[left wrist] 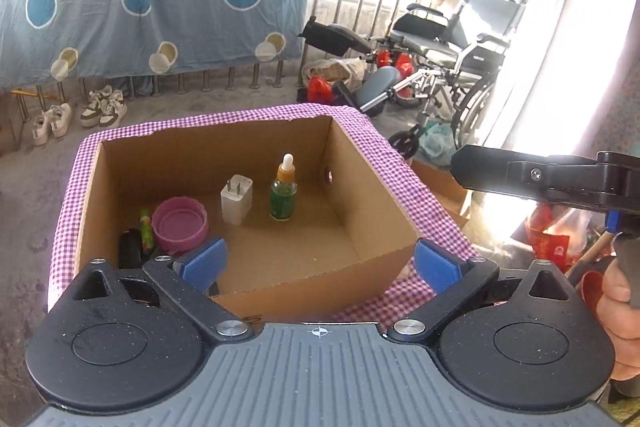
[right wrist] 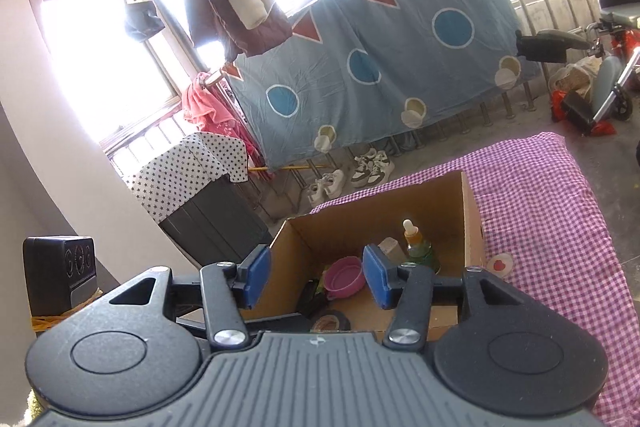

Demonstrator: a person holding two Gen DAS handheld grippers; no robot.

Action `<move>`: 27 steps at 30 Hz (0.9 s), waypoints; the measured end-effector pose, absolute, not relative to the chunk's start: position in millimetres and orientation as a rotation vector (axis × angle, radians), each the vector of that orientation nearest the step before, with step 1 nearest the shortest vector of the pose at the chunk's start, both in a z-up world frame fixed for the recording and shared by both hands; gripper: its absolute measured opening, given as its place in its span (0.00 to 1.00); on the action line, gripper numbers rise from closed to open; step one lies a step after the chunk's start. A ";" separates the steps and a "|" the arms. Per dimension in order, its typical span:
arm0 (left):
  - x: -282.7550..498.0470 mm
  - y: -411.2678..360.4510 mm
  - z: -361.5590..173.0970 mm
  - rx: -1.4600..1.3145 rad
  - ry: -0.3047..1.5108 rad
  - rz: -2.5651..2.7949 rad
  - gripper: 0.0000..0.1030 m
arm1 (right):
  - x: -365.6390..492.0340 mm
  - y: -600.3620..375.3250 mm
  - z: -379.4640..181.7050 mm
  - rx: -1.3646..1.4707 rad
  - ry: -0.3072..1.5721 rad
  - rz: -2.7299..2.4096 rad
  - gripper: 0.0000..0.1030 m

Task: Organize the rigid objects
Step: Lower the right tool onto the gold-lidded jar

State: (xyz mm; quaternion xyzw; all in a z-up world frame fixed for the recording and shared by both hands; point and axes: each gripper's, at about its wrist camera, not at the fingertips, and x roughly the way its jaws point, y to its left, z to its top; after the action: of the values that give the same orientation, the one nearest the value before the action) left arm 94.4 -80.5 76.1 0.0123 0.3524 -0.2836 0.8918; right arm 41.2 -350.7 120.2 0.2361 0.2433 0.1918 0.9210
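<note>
gaping empty, both grippers face the box; only right view shows tape roll.

One cardboard box holds one dropper bottle, one charger, one pink lid, perhaps two darker items.

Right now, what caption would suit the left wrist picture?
Open left gripper above a cardboard box holding a dropper bottle, charger and pink lid.
</note>
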 end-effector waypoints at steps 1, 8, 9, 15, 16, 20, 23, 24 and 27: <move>86.7 -73.3 72.8 0.021 0.737 -0.589 0.98 | 31.2 -347.8 115.2 0.502 0.500 0.401 0.52; 46.0 -35.0 36.0 0.042 0.780 -0.537 0.98 | 0.9 -327.8 81.0 0.589 0.560 0.437 0.52; 42.9 -29.5 29.9 0.045 0.782 -0.531 0.98 | 3.2 -324.0 76.6 0.589 0.579 0.443 0.52; 41.4 -18.9 0.3 0.069 0.766 -0.470 0.98 | 27.5 -285.1 44.1 0.590 0.722 0.484 0.52; 43.0 -17.1 -4.6 0.066 0.758 -0.471 0.98 | 32.0 -279.2 39.5 0.589 0.740 0.485 0.52; 52.5 -13.9 -26.2 0.070 0.755 -0.451 0.94 | 55.4 -261.7 19.6 0.586 0.801 0.476 0.50; 62.2 -13.4 -38.8 0.074 0.759 -0.442 0.91 | 73.4 -252.2 5.0 0.595 0.839 0.482 0.43; 64.6 -13.1 -43.0 0.073 0.758 -0.445 0.89 | 79.4 -249.4 -0.3 0.595 0.856 0.478 0.42; 73.4 -16.7 -51.4 0.084 0.763 -0.442 0.87 | 95.1 -242.2 -12.7 0.581 0.889 0.474 0.39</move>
State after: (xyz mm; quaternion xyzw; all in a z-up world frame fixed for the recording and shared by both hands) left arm 73.4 -16.7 -51.4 0.0407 0.3693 -0.2141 0.9034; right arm 95.1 -242.2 -12.7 0.2744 0.4198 0.2239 0.8357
